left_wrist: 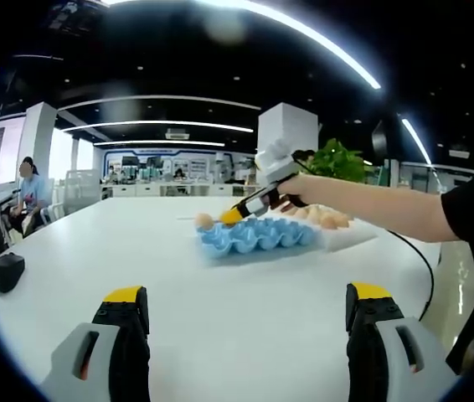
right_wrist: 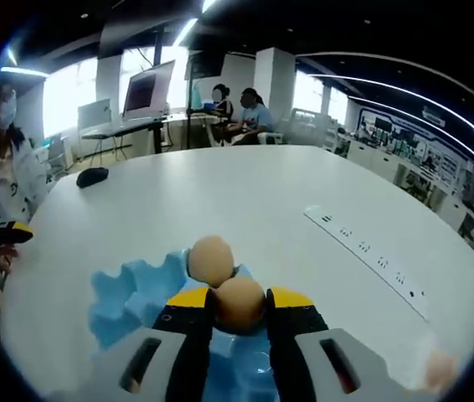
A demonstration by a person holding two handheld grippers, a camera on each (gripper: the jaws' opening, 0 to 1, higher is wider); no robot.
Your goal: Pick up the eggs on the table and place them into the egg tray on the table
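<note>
Table point(right_wrist: 220, 201): smooth white top, faint sheen under the ceiling lights.
Tray point(left_wrist: 258, 237): light blue moulded cups, matt, looks like plastic or pulp; cannot tell which.
Eggs: matt tan shell, one seated in the tray point(right_wrist: 210, 258), one between the jaws point(right_wrist: 239, 305).
Grippers, right point(right_wrist: 239, 306) and left point(left_wrist: 245, 314): grey hard plastic bodies, yellow tips, black inner faces, slight gloss.
Mouse point(left_wrist: 7, 272): black, matt.

- Tray point(right_wrist: 128, 306): light blue.
- Eggs: tan-brown, one point(right_wrist: 239, 303) between right gripper point(right_wrist: 239, 308) jaws, one point(right_wrist: 211, 258) in tray.
- Gripper jaws: black, yellow tips.
- Table point(right_wrist: 220, 193): white.
- Mouse point(left_wrist: 7, 271): black.
- Plant point(left_wrist: 337, 161): green.
</note>
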